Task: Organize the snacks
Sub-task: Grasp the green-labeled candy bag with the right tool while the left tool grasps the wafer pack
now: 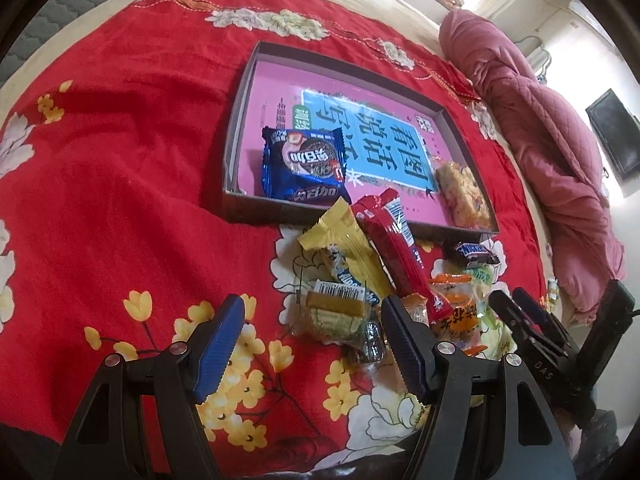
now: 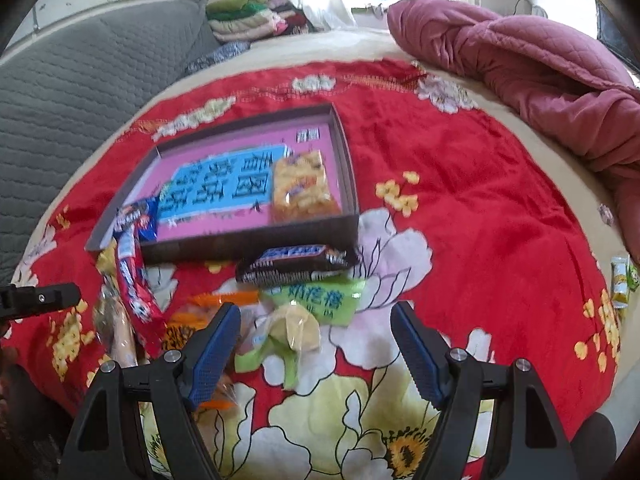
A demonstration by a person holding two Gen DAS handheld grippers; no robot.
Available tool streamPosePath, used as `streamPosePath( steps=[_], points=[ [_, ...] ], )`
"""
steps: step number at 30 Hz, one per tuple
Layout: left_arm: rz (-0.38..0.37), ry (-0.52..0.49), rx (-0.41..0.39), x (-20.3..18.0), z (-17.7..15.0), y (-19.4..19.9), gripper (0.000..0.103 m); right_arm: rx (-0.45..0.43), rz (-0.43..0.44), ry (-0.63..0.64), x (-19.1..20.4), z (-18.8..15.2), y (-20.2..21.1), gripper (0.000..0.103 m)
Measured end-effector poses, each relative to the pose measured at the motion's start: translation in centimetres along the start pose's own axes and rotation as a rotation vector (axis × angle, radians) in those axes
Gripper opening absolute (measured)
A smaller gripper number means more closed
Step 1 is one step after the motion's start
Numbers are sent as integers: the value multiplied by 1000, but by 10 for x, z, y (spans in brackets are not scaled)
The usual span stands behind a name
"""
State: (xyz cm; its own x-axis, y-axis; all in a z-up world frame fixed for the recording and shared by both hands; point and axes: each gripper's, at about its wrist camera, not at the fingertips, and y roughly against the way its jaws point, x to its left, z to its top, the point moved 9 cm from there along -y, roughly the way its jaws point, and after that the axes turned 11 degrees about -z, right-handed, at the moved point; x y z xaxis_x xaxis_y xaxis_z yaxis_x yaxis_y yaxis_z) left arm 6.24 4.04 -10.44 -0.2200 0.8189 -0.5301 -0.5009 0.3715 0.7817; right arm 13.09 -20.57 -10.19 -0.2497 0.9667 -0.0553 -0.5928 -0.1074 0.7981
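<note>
A shallow dark box [image 1: 236, 128] [image 2: 256, 242] with a pink and blue printed bottom lies on the red floral blanket. In it are a blue cookie packet [image 1: 304, 164] [image 2: 146, 218] and a yellow rice-crisp bar [image 1: 464, 196] [image 2: 302, 188]. In front of it lies a pile of snacks: a yellow wafer packet [image 1: 344, 248], a long red bar [image 1: 396, 248] [image 2: 134, 280], a dark Snickers bar [image 1: 474, 254] [image 2: 296, 266], orange packets [image 1: 456, 304] [image 2: 212, 304], a green packet [image 2: 320, 300]. My left gripper [image 1: 312, 344] is open above the wafer packet. My right gripper [image 2: 312, 348] is open above the green packet.
A crumpled pink quilt [image 1: 532, 128] [image 2: 520, 64] lies along the right side of the bed. A grey padded headboard [image 2: 80, 92] and folded clothes [image 2: 256, 12] are at the back. One small green packet [image 2: 620, 280] lies apart at the right edge.
</note>
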Motion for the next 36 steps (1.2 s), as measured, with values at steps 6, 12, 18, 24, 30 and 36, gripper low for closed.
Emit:
streamPosePath(
  steps=[6, 12, 18, 24, 30, 36],
  points=[
    [0, 11, 35, 3, -8, -10, 73, 41, 16, 15, 5, -8, -10, 77],
    [1, -1, 64, 2, -15, -18, 73, 76, 28, 4, 8, -12, -21, 77],
    [4, -4, 78, 1, -17, -24, 73, 79, 36, -9, 8, -11, -27, 76],
    [7, -2, 81, 3, -16, -29, 73, 81, 26, 10, 12, -11, -32, 69],
    [9, -1, 78, 6, -15, -34, 73, 81, 12, 49, 17, -13, -35, 64],
    [13, -4, 74, 6, -13, -37, 73, 84, 7, 60, 17, -14, -36, 60]
  ],
)
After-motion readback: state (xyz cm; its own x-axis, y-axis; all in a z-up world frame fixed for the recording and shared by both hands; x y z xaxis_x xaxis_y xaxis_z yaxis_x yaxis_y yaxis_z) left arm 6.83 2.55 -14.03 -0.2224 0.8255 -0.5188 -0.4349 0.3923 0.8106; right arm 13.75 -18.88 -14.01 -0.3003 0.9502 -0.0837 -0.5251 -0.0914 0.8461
